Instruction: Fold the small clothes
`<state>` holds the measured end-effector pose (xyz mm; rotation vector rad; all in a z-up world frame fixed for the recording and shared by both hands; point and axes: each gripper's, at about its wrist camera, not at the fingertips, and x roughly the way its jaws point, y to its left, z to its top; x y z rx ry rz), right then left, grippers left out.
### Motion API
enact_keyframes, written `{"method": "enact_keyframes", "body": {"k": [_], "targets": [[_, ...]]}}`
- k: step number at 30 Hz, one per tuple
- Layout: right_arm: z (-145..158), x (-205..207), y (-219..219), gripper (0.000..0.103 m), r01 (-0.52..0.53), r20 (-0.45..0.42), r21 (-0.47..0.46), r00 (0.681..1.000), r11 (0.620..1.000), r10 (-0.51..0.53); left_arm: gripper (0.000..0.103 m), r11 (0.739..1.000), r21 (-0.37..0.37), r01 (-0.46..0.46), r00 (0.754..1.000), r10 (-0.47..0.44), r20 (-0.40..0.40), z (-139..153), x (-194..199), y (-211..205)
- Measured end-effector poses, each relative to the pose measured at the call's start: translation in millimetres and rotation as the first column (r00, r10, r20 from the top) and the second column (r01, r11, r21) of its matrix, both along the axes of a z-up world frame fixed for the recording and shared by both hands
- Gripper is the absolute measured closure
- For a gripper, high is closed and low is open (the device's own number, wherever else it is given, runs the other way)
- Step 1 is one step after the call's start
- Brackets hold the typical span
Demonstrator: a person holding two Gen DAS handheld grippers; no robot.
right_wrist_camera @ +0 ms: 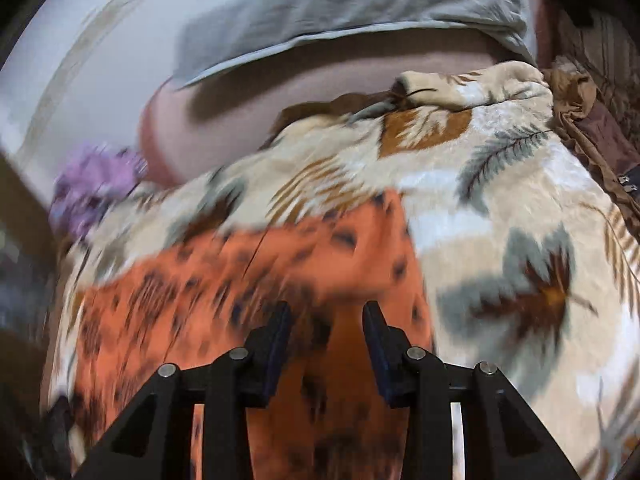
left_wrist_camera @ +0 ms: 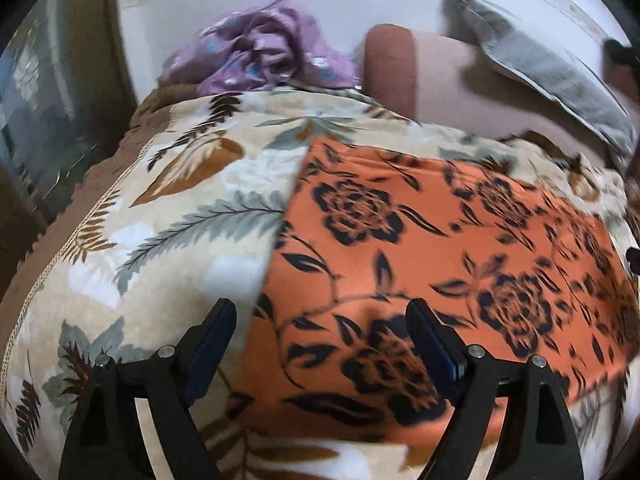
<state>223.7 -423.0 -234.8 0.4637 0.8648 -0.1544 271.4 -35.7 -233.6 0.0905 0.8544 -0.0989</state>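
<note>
A bed took up most of the room, covered by a cream blanket (left_wrist_camera: 168,216) printed with grey and brown leaves. A grey pillow (left_wrist_camera: 552,68) lay at its far end against the wall, and a crumpled purple garment (left_wrist_camera: 264,52) sat in a heap near the far edge, well apart from the work.

The orange cloth (left_wrist_camera: 440,240) with black flowers lay spread flat on the blanket in a tidy rectangle, its long left edge straight. It looked to me as if one fold was already laid and the person was between folds, lining up for another.

The left gripper (left_wrist_camera: 320,328) hovered over the near left corner of the orange cloth, its fingers spread wide with nothing pinched; one finger was above the blanket, the other above the cloth. The right gripper (right_wrist_camera: 326,320) hung over the cloth's right end, fingers partly apart and empty, the picture smeared by motion.

Next, I judged, each gripper would need to come down on a near corner, pinch the cloth's layers cleanly without catching the blanket, and carry them across together.
</note>
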Motion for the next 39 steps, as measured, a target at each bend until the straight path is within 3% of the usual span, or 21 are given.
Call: {"method": "enact_keyframes", "body": {"k": [3, 5, 7, 11, 16, 22, 29, 39], "targets": [[-19.2, -26.0, 18.4, 0.052, -0.019, -0.057, 0.005, 0.998, 1.000, 0.019, 0.016, 0.998, 0.063, 0.025, 0.994, -0.018, -0.111, -25.1, 3.3, -8.5], [-40.9, -37.6, 25.7, 0.052, -0.029, -0.135, 0.002, 0.990, 1.000, 0.029, 0.014, 0.990, 0.138, 0.037, 0.997, -0.027, -0.072, -32.2, -2.5, -14.0], [-41.8, -51.6, 29.0, 0.052, -0.029, -0.129, -0.020, 0.991, 0.999, 0.027, 0.014, 0.985, 0.166, 0.045, 0.996, -0.031, -0.083, -25.3, -11.8, -16.5], [-26.1, -89.3, 21.6, 0.052, 0.005, -0.049, 0.085, 0.999, 0.996, -0.001, 0.014, 0.989, 0.138, 0.049, 0.997, -0.040, -0.067, -10.8, -40.3, -12.9], [-12.4, -134.6, 23.5, 0.052, 0.014, 0.047, 0.123, 0.999, 0.992, -0.020, 0.014, 0.985, 0.159, 0.059, 0.998, -0.060, 0.001, 3.1, -85.4, -15.8], [-10.9, -145.4, 31.3, 0.051, -0.002, 0.080, 0.189, 0.997, 0.982, -0.014, 0.014, 0.991, 0.123, 0.048, 0.994, -0.059, 0.088, 28.0, -126.3, -16.8], [-16.2, -145.7, 33.5, 0.050, -0.006, 0.071, 0.208, 0.997, 0.978, -0.009, 0.014, 0.996, 0.075, 0.051, 0.991, -0.060, 0.122, 41.9, -130.3, -19.6], [-6.1, -133.4, 36.8, 0.050, -0.030, 0.103, 0.174, 0.995, 0.984, 0.012, 0.014, 0.995, 0.068, 0.075, 0.984, -0.085, 0.156, 54.6, -128.1, -28.8]]}}
